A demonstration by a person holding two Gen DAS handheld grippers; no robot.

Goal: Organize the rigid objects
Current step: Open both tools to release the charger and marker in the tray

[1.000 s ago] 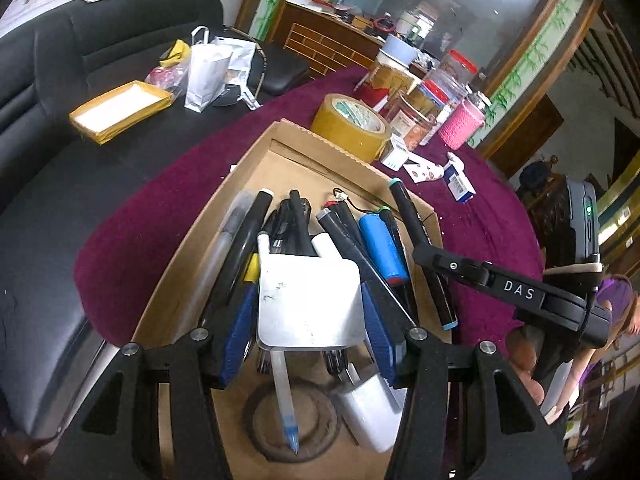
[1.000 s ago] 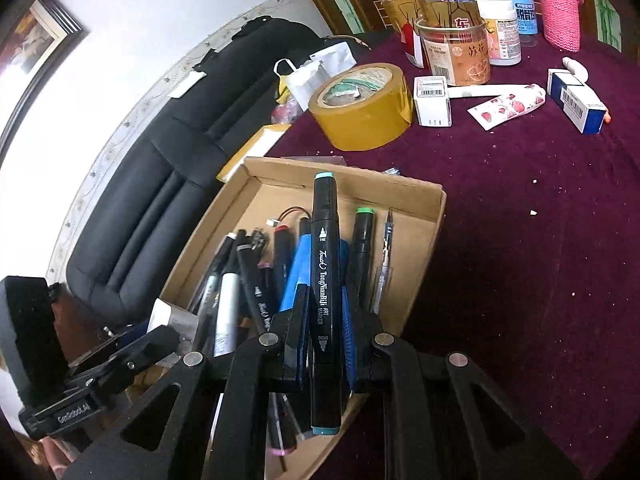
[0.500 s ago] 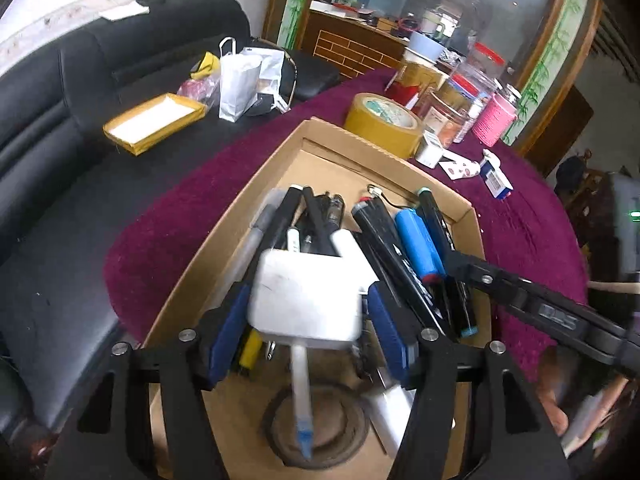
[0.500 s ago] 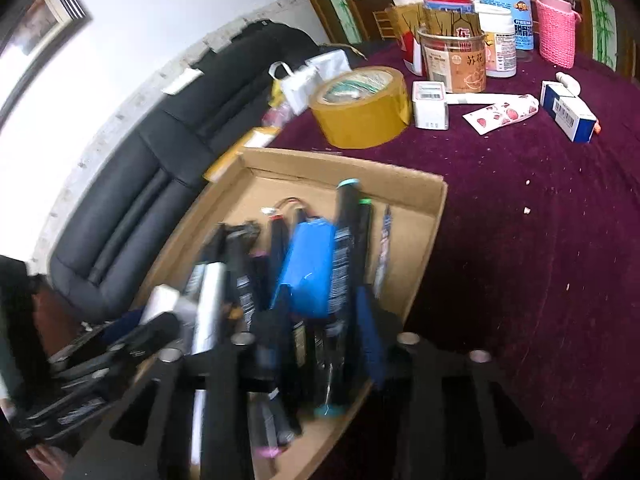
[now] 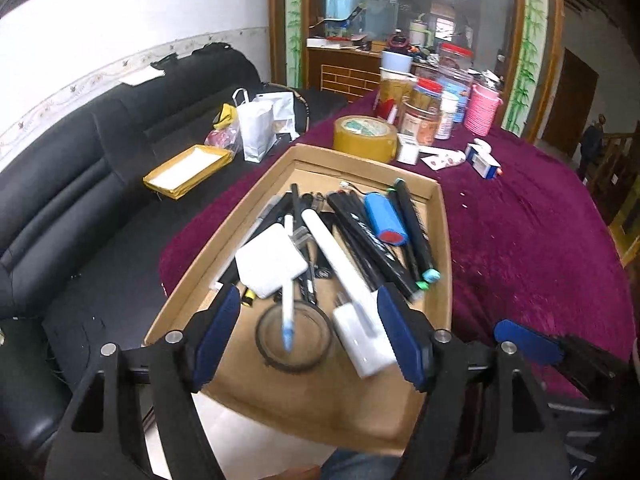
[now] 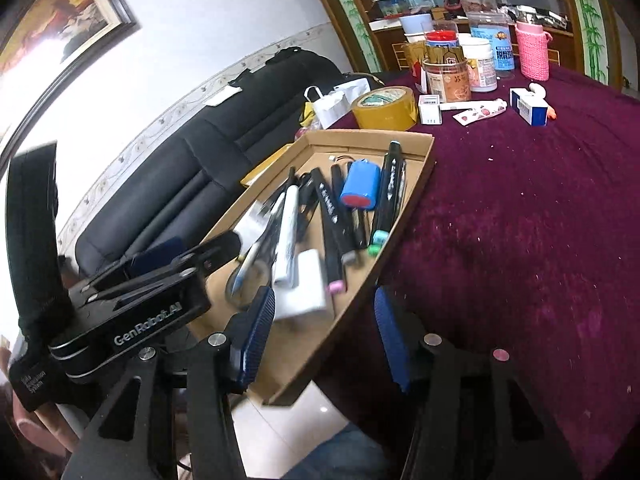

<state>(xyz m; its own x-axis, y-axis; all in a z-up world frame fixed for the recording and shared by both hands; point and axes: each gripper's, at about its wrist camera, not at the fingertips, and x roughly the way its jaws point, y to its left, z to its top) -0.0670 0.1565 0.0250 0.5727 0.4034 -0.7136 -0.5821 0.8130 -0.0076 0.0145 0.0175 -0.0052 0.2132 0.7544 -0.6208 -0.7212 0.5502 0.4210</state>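
**Lin:** Cardboard box (image 5: pixel 439 216) first: where does it sit, and why there?

**Mei:** On the maroon tablecloth (image 5: pixel 540 240), at the table's near corner, with its near end jutting out past the edge over the pale floor. That probably keeps it within easy reach of both tools.

**Lin:** And what is in it?

**Mei:** Mostly long things laid roughly lengthwise: black markers (image 5: pixel 412 224), a blue battery pack (image 5: pixel 386 220), a white tube (image 5: pixel 336 256). A white square adapter (image 5: pixel 270 262) lies on top of the pens at the left, a white charger (image 5: pixel 366 346) sits at the near end beside a dark tape ring (image 5: pixel 294 336), and a white pen (image 5: pixel 287 304) lies across that ring.

**Lin:** What are the tools doing?

**Mei:** The left gripper (image 5: pixel 308 336) hangs above the near end of the box, fingers spread wide with nothing between them. The right gripper (image 6: pixel 324 332) is likewise spread and empty, over the box's right wall near the corner.

**Lin:** So nothing is being carried?

**Mei:** No. Judging by that, a placing step looks finished and the next pick is not yet begun.

**Lin:** What is left outside?

**Mei:** A yellow tape roll (image 5: pixel 365 138), a small white box (image 5: pixel 408 152) and a blue-and-white carton (image 5: pixel 484 164) stand farther back, well apart from the box. Those seem the likely candidates.
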